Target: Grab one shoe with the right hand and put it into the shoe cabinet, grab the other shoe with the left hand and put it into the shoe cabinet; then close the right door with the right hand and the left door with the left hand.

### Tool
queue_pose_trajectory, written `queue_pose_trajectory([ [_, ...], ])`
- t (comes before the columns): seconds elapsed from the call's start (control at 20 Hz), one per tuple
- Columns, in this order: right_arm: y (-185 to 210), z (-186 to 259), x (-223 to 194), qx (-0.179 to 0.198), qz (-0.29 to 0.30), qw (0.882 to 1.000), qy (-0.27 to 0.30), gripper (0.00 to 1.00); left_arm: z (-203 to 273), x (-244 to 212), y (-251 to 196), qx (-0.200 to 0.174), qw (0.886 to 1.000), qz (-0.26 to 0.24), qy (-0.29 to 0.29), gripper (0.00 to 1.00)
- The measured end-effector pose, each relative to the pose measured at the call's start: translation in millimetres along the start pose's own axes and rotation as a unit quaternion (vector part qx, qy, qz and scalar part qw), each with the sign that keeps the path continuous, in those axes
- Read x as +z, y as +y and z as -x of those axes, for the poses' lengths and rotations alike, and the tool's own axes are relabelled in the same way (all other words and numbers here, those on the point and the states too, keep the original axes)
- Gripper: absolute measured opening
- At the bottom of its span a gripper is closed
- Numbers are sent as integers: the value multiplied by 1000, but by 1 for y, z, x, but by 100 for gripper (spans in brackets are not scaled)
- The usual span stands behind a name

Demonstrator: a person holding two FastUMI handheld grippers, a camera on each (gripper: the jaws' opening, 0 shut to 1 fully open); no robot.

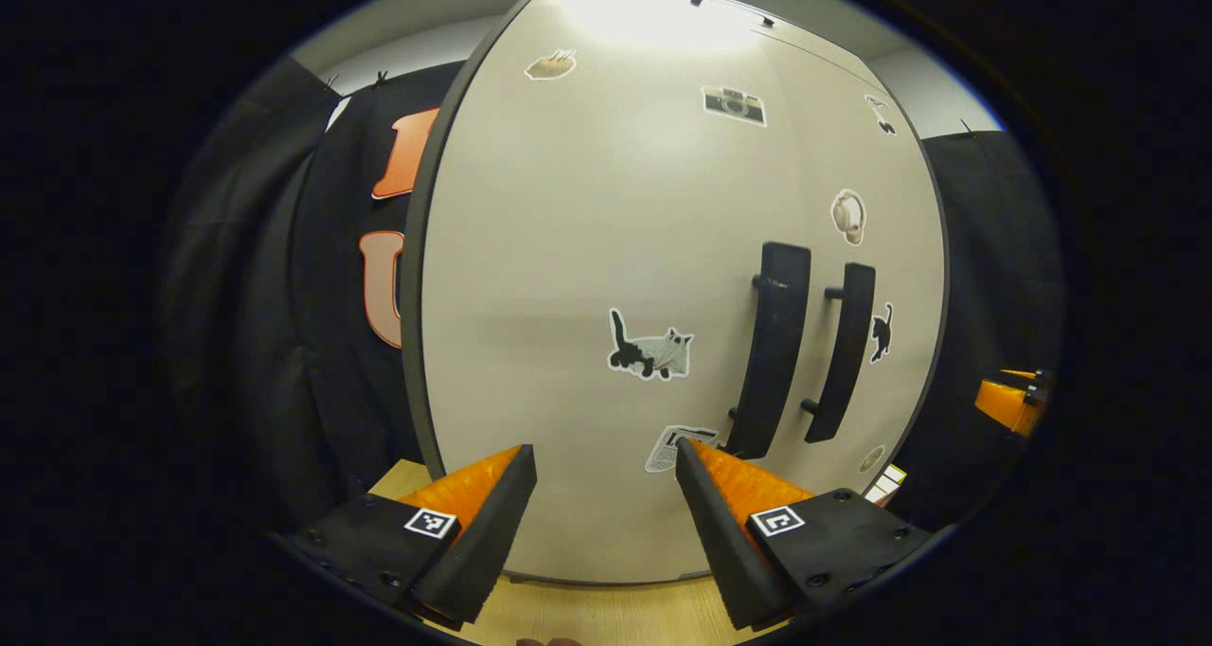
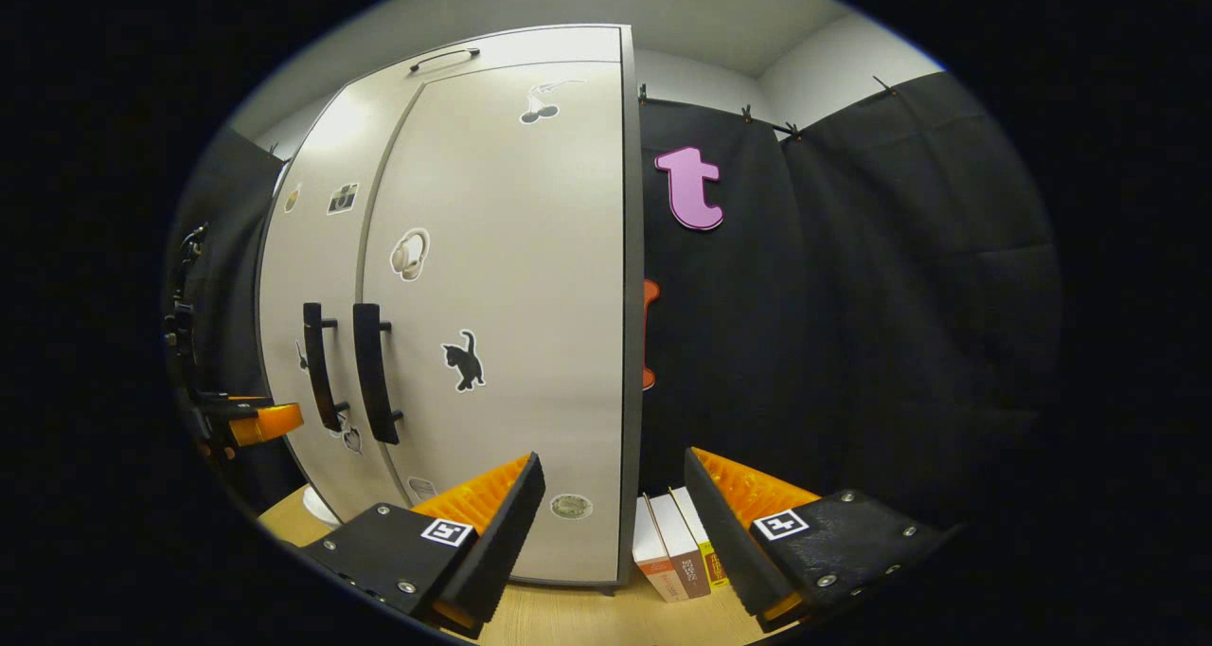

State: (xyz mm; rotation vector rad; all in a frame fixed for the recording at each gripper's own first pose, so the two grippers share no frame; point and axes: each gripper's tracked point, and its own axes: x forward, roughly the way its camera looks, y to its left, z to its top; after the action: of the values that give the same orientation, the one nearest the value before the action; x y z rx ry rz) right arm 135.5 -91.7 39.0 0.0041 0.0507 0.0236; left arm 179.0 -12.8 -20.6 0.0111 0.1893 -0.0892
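Both grippers' jaws apart and empty, shoe cabinet (image 1: 587,277) with shut doors just beyond them.

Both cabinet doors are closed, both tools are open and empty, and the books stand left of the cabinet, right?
Not quite. In the right gripper view the books stand right of the cabinet, not left. The doors are closed, and the left tool and right tool are open and empty.

left gripper (image 1: 606,494): jaws apart, holding nothing | right gripper (image 2: 615,499): jaws apart, holding nothing
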Motion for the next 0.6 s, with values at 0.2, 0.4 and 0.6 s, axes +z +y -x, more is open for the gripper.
queue_pose_trajectory([
  [0.2, -9, 9, 22, -7, 9, 1000, -8, 92, 34, 39, 17, 2, 1000, -6, -18, 97],
  [0.4, -17, 22, 43, -15, 10, 1000, -16, 92, 71, 86, 46, 25, 998, -32, -58, 94],
  [0.6, -23, 41, 59, -16, 5, 1000, -20, 92, 109, 117, 82, 56, 993, -46, -90, 96],
])
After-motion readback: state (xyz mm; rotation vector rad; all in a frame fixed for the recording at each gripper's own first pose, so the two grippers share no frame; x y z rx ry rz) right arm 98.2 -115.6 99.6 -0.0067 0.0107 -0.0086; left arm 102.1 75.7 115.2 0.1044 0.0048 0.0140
